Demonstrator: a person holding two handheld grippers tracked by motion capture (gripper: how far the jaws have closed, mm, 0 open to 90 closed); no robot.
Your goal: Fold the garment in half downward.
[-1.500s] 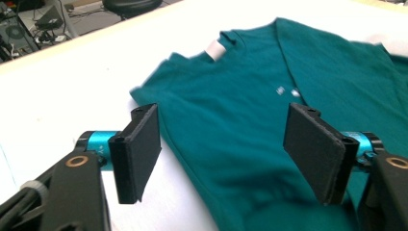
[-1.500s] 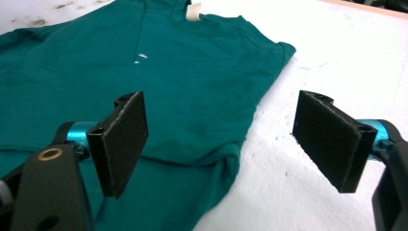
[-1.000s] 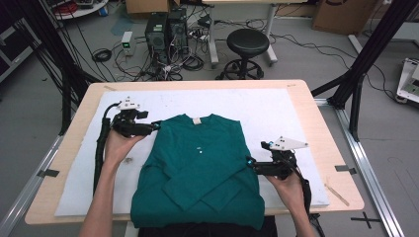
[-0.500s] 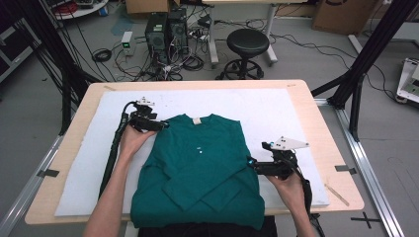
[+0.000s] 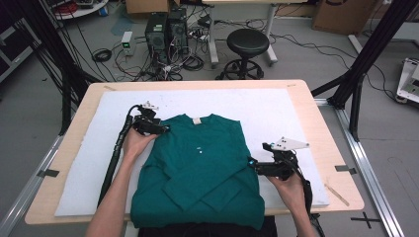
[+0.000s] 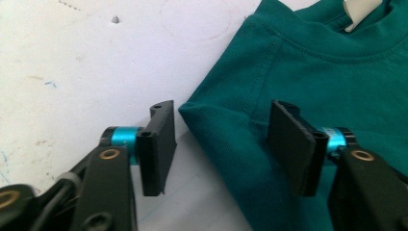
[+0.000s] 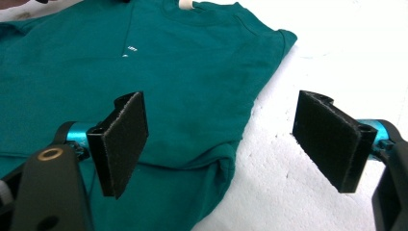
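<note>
Both tools (image 5: 164, 129) (image 5: 251, 164) held low, jaws spread wide

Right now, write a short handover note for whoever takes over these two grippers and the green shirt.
Left gripper: open, jaws straddling the shirt's shoulder corner beside the collar, not yet closed.
Right gripper: open, jaws straddling the shirt's side edge, gripping nothing.
Green shirt: lies flat on the white mat, collar away from the person, both sleeves already folded in across the front.
Done: sleeves folded in.
Left, probably: close both grippers on the cloth and fold the body over.
</note>
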